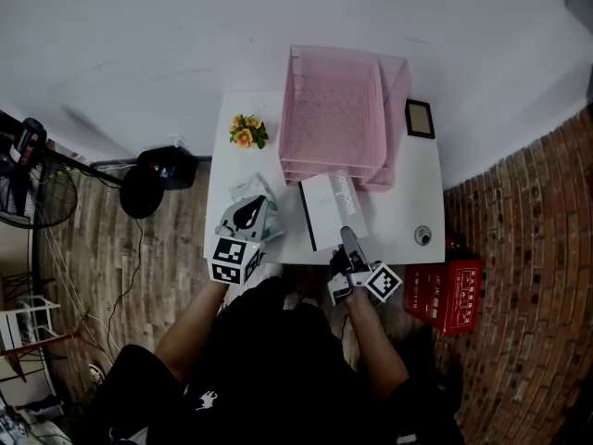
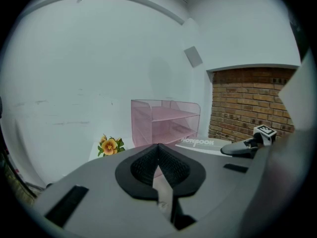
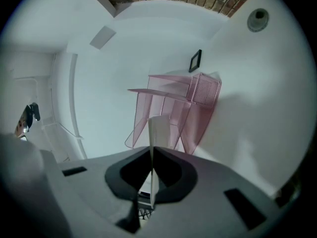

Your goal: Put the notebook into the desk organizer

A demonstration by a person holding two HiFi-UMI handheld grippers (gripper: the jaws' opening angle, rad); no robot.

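Note:
A white notebook (image 1: 329,209) hangs tilted above the front of the white desk (image 1: 408,207), its far end near the pink mesh desk organizer (image 1: 334,119). My right gripper (image 1: 348,237) is shut on the notebook's near edge. In the right gripper view the notebook (image 3: 158,130) shows edge-on between the pads of that gripper (image 3: 152,167), with the organizer (image 3: 178,108) beyond. My left gripper (image 1: 243,213) hovers over the desk's front left, shut with nothing in it. The left gripper view shows its closed pads (image 2: 158,155), the organizer (image 2: 166,123), the notebook (image 2: 198,143) and the right gripper (image 2: 245,147).
Orange flowers (image 1: 246,131) stand at the desk's back left. A crumpled whitish thing (image 1: 250,188) lies by the left gripper. A small framed picture (image 1: 419,119) and a round knob (image 1: 422,235) sit on the right. A red crate (image 1: 445,290) stands on the floor to the right.

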